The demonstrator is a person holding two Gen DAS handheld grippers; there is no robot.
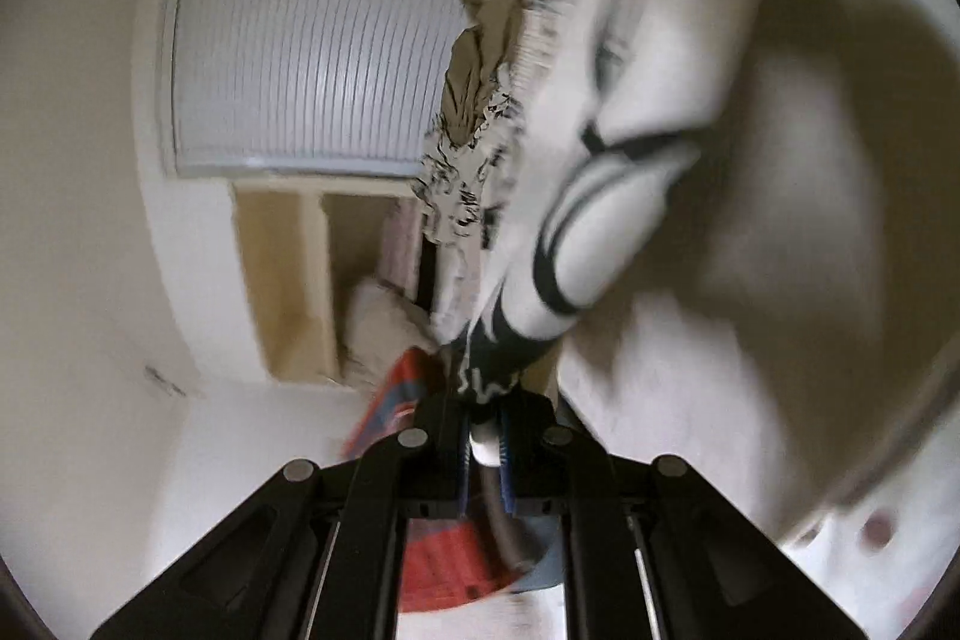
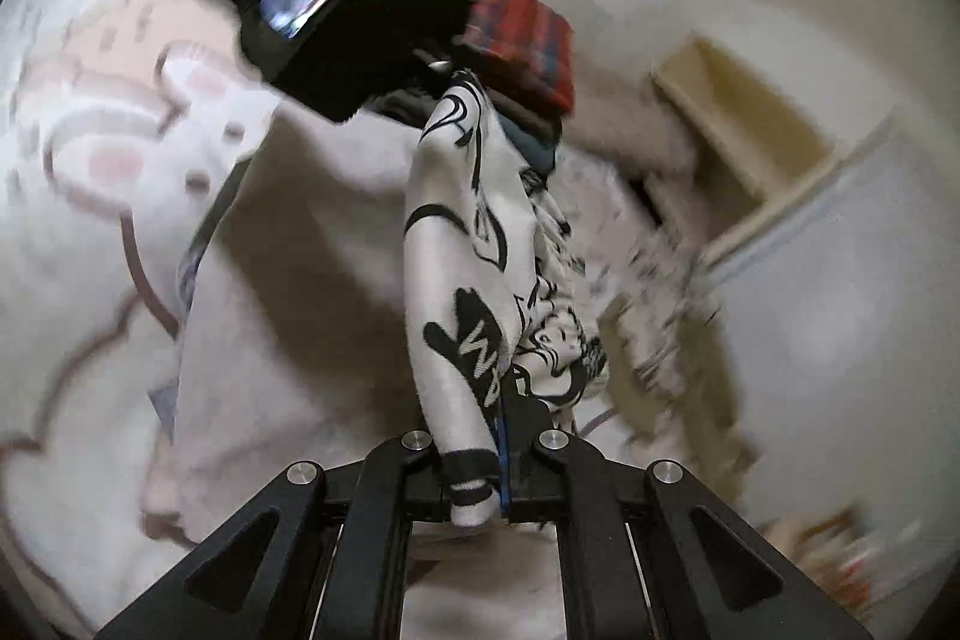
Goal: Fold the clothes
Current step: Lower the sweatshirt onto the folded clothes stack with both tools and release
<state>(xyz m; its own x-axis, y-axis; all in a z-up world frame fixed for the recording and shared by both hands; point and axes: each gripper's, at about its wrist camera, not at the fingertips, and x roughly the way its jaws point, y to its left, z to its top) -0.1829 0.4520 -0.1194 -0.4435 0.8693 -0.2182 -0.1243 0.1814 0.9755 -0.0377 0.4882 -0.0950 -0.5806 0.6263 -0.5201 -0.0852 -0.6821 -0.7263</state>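
Left gripper [image 1: 485, 430] and right gripper [image 2: 501, 454]: jaws of both clamped on 1 white black-printed garment [image 2: 462, 244], stretched between them.

- The white garment [image 2: 462, 244] with black print is soft woven cloth, matt, finely ribbed at its cuff.
- The left gripper [image 1: 485, 436] is matt black plastic with dull silver metal pins; blue pads line its fingers.
- The right gripper [image 2: 489, 466] has the same matt black plastic and metal pins.
- The bedsheet [image 2: 120, 196] is matt, soft cloth with a faint pink print.
- The shutter [image 1: 312, 58] looks smooth, ribbed and slightly glossy.
- The red folded fabric [image 2: 522, 40] is matt plaid cloth.
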